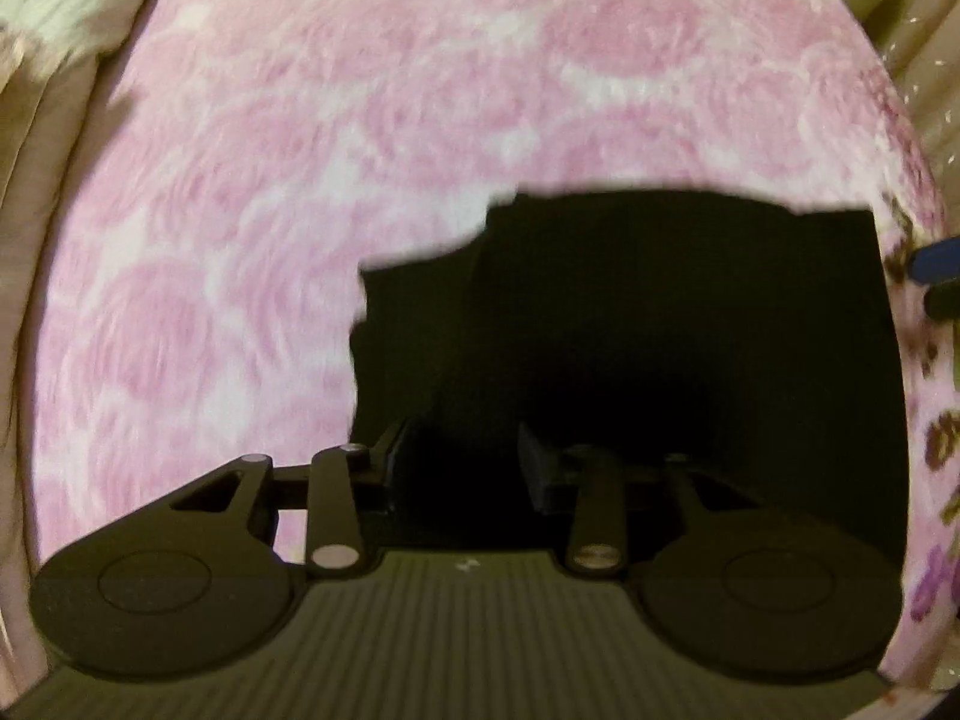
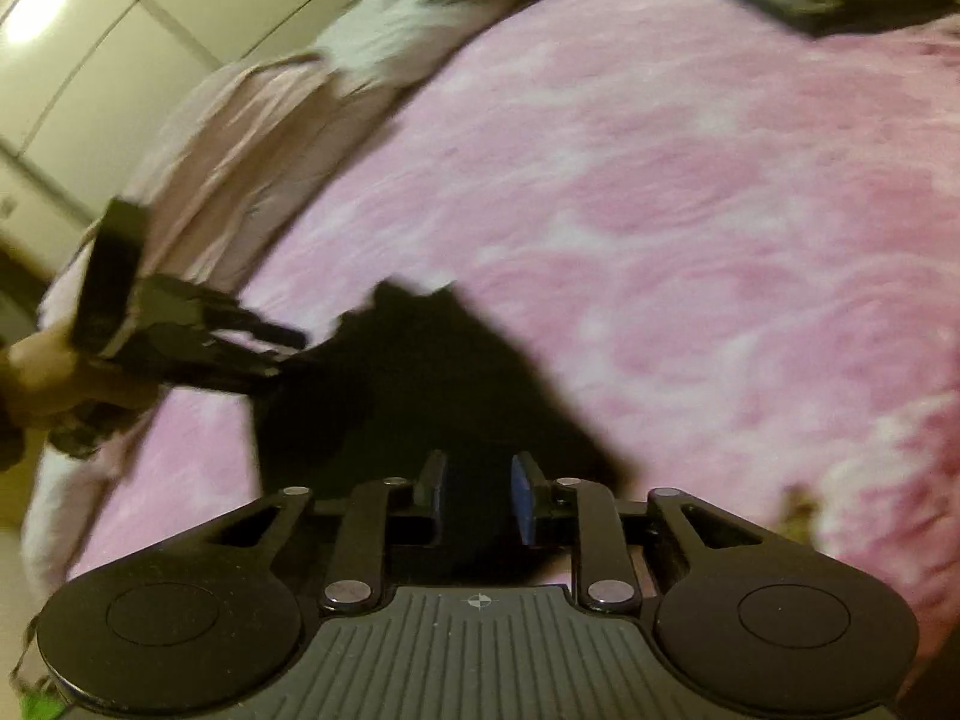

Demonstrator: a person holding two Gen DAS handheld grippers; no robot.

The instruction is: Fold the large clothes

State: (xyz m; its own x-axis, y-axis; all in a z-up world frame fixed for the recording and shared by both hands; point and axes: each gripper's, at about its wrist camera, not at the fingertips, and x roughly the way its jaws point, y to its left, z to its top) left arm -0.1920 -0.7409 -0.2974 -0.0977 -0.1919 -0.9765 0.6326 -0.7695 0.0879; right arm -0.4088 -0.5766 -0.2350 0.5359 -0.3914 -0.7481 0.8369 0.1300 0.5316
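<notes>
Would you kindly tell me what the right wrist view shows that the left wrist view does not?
Only the right wrist view shows the left gripper from outside, the hand holding it, and pale cupboard doors. Only the left wrist view shows the black garment's broad, straight-edged spread. Both show the garment lying on the pink floral blanket, with fabric between each gripper's fingers.

Home bedroom: pink floral blanket [image 2: 660, 210] on bed, wardrobe doors [image 2: 90, 48].

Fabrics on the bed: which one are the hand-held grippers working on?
The black garment, not the pink blanket under it: it sits between the right hand-held gripper fingers, with the left hand-held gripper at its edge.
</notes>
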